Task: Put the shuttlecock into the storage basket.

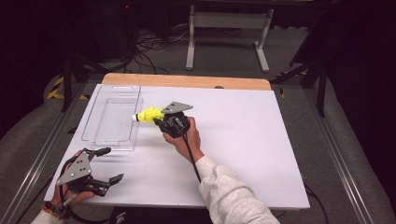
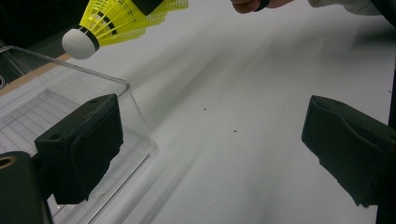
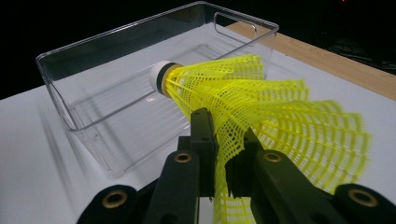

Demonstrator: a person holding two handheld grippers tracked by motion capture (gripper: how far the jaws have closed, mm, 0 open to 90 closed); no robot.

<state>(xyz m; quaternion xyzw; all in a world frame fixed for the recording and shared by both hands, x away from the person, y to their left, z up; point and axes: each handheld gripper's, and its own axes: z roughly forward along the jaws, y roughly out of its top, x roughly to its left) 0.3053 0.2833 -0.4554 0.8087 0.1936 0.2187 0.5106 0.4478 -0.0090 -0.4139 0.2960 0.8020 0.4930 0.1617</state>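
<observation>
From the high view, the right gripper (image 1: pixel 159 117) carries a yellow shuttlecock (image 1: pixel 148 115) above the worktop (image 1: pixel 243 135), cork toward the clear bin (image 1: pixel 112 117), seemingly for dropping in. The left gripper view shows the left gripper (image 2: pixel 210 144) with fingers wide apart, holding nothing. In the right gripper view, fingers (image 3: pixel 203 133) pinch the skirt.

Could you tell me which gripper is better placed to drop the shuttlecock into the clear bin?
Right: the right gripper already pinches the shuttlecock beside the bin. The left gripper sits open, farther back.
</observation>
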